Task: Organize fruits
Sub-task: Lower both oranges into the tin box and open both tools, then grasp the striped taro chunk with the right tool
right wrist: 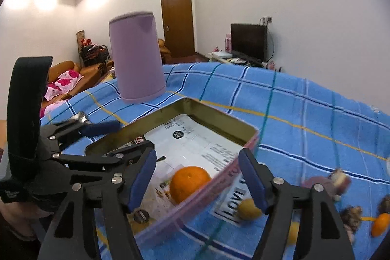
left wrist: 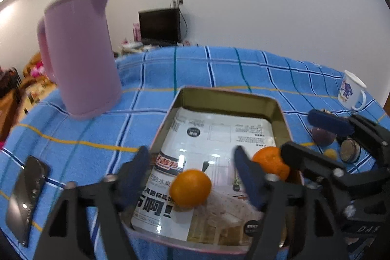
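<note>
A metal tin point(left wrist: 226, 94) lined with printed paper lies on the blue checked cloth. Two oranges lie in it: one point(left wrist: 190, 188) between my left gripper's open fingers, another point(left wrist: 270, 162) by the tin's right wall. My left gripper point(left wrist: 192, 174) is open over the tin's near end. My right gripper point(right wrist: 197, 177) is open above the tin's near right wall point(right wrist: 195, 199), with one orange point(right wrist: 189, 184) showing between its fingers. A small yellow fruit point(right wrist: 247, 210) and another small orange fruit point(right wrist: 380, 224) lie on the cloth outside the tin.
A tall lilac kettle point(left wrist: 78, 57) stands left of the tin. A white mug point(left wrist: 351, 89) stands at the far right. A dark phone point(left wrist: 26, 199) lies at the left. Dark purple and brownish fruits point(right wrist: 329, 183) lie on the cloth at the right.
</note>
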The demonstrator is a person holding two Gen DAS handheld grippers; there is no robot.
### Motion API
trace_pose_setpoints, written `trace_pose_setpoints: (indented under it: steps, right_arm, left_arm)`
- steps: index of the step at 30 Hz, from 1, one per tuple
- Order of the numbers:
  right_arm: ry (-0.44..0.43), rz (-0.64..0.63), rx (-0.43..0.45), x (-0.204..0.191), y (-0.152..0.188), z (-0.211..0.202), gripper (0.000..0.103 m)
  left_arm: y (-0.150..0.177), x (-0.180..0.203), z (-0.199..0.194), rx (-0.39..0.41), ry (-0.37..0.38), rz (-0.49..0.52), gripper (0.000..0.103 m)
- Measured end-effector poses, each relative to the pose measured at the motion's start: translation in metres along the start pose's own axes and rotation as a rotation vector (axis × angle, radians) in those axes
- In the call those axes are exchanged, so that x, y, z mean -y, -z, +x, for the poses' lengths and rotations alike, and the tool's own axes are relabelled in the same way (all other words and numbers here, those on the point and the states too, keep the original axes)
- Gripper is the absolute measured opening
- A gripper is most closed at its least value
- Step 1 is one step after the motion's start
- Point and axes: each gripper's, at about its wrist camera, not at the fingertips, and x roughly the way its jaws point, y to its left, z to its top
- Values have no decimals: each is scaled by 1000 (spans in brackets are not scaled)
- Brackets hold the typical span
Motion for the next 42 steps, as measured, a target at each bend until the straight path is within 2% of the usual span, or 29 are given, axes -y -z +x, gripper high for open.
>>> trace_pose_setpoints:
  steps: [1,3,5,11,14,21,23,24,32,36,37,39,42]
  right_arm:
    - [13,1,5,2,1,-5,72]
    - [49,22,17,15,7,-26,72]
    - [102,49,15,30,15,-43,73]
    - [348,189,-13,85,42,-84,73]
    - [372,257,-51,102,53,-84,73]
    - [349,318,-148,119,68,-68,72]
    - [340,326,-165,123,69,-65,69]
    - [328,332,-177,124,70,-63,64]
    - [267,342,-242,126,72,-48,60]
    - [241,315,-234,119,71,-47,59]
    - [235,315,-239,119,71,-46,50]
    - [222,322,-248,121,72,-44,41]
    - [203,325,-225,121,71,-49,41]
  left_arm:
    - [0,3,-5,18,-6,6,95]
    - [0,10,-14,49,3,9,100]
    - [0,17,-20,68,6,19,100]
    - [2,50,-29,84,54,35,100]
    - [5,75,-33,88,91,66,100]
    - [13,111,-31,67,130,134,100]
    - [14,118,-31,65,140,143,99]
    - [13,121,-31,63,145,146,99]
    - [11,136,-25,39,179,166,96]
    - [10,134,-21,29,175,153,96]
    - [10,134,-21,26,178,151,96]
    - [10,135,-22,29,181,155,96]
    - [9,138,-22,27,194,168,87]
